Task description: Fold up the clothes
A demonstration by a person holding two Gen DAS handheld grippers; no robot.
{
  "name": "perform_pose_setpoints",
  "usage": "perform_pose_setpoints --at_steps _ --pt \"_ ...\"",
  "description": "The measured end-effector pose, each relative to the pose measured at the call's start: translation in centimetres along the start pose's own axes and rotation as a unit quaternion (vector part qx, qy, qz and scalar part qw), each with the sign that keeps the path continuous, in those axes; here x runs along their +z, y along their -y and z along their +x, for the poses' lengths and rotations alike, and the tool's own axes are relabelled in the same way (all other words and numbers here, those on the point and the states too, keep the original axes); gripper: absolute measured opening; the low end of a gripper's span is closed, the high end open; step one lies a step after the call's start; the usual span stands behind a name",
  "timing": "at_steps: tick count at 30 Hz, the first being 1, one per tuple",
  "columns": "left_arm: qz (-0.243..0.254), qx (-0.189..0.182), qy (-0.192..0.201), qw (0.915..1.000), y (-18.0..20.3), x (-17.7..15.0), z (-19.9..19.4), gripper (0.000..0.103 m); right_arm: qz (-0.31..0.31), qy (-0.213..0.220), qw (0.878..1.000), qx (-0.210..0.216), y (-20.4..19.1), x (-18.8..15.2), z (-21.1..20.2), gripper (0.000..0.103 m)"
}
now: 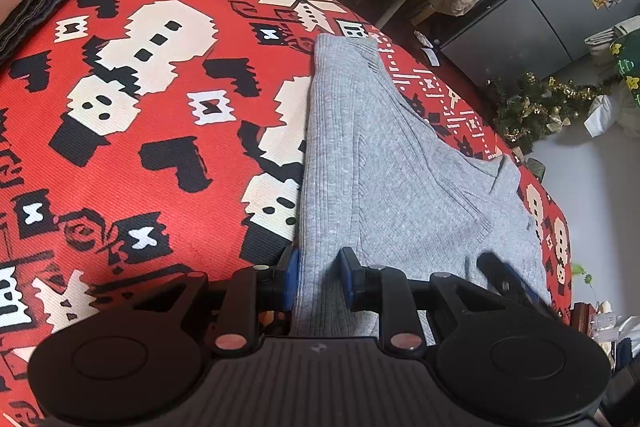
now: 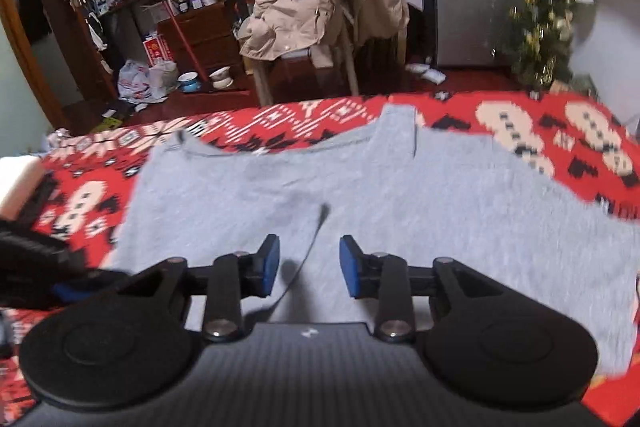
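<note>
The gray sweater (image 2: 360, 195) lay spread flat on the red patterned blanket (image 1: 140, 107), reaching from directly under both tools out to the far edge ahead of them. The left tool (image 1: 320, 279) sat low at the near hem with its pads apart and a strip of knit running between them, so it looked parted, not yet pinching. The right tool (image 2: 309, 269) hovered over the middle of the near edge, its pads also apart and nothing held; a thin dark cord (image 2: 308, 259) hung between them.

The step in hand appeared to be taking the near hem for a fold. To do it well, each tool would need to bite both layers of the hem, not just the top one, and close fully before lifting. The two grips should sit well apart along the hem so the cloth stays taut, then rise together and carry forward evenly, to keep the ribbing from skewing or bunching.
</note>
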State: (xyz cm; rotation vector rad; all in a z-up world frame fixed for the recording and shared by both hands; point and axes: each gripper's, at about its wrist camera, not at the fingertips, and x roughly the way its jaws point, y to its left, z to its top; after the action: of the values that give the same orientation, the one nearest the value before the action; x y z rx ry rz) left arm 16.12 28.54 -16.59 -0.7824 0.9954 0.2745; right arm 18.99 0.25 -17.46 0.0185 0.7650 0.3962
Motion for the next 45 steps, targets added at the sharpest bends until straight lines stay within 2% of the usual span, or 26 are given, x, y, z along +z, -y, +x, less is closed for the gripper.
perform_pose_setpoints --at_steps 5,8,10,12,15,19,22,25,26,27,30,32,34,36,40,42,45 --pt "0.003 0.000 0.000 1.0000 0.0 0.0 0.0 0.023 -0.015 0.015 1.000 0.012 -0.3 0.8 1.5 0.035" --pt "0.006 0.001 0.002 1.0000 0.1 0.0 0.0 0.023 -0.033 0.015 0.999 -0.001 -1.0 0.8 2.6 0.035" --pt "0.006 0.001 0.002 1.0000 0.2 0.0 0.0 0.023 -0.042 0.013 0.999 -0.002 -1.2 0.6 3.2 0.025" --pt "0.007 0.001 0.002 1.0000 0.2 0.0 0.0 0.023 -0.042 0.013 0.999 -0.003 -1.4 0.6 3.8 0.007" --pt "0.009 0.002 0.002 1.0000 0.2 0.0 0.0 0.023 -0.042 0.024 0.999 -0.017 -1.6 0.7 3.7 0.003" --pt "0.015 0.005 0.003 0.9999 0.4 -0.1 0.0 0.023 -0.040 0.047 0.997 -0.035 -1.7 1.4 2.9 0.003" --pt "0.021 0.010 0.002 0.9997 0.6 -0.3 -0.1 0.024 -0.033 0.033 0.998 -0.043 -1.4 1.0 3.9 0.004" --pt "0.023 0.007 -0.003 0.9997 0.7 -0.4 -0.3 0.031 -0.025 0.033 0.998 -0.051 -1.3 0.7 4.5 0.009" --pt "0.024 0.006 -0.003 0.9997 0.7 -0.4 -0.6 0.031 -0.020 0.035 0.998 -0.053 -1.2 0.7 4.3 0.017" --pt "0.026 0.006 0.001 0.9996 0.8 -0.3 -0.9 0.031 -0.015 0.038 0.998 -0.055 -0.9 0.9 4.1 0.020" --pt "0.027 0.005 0.023 0.9994 0.6 0.0 -2.2 0.031 -0.004 0.048 0.997 -0.059 -0.1 1.3 3.0 0.021" --pt "0.021 -0.005 0.040 0.9990 0.2 0.3 -3.1 0.031 0.008 0.051 0.998 -0.046 0.4 1.6 1.9 0.021" --pt "0.008 -0.038 0.051 0.9979 -0.3 0.7 -3.6 0.032 0.014 0.052 0.998 -0.022 0.3 1.5 0.6 0.022" --pt "-0.004 -0.081 0.046 0.9956 -0.6 0.8 -3.2 0.031 0.007 0.049 0.999 0.009 -0.5 1.2 -0.4 0.020" --pt "0.000 -0.107 0.023 0.9940 0.1 0.6 -1.5 0.026 -0.021 0.030 0.997 0.065 -3.1 0.0 -1.2 0.018" --pt "0.010 -0.082 0.010 0.9965 0.5 0.3 -0.6 0.026 -0.035 0.011 0.996 0.079 -4.2 -0.7 -0.8 0.017" --pt "0.019 -0.052 -0.002 0.9984 0.5 -0.1 0.3 0.022 -0.052 -0.024 0.996 0.072 -5.0 -1.8 0.3 0.017"
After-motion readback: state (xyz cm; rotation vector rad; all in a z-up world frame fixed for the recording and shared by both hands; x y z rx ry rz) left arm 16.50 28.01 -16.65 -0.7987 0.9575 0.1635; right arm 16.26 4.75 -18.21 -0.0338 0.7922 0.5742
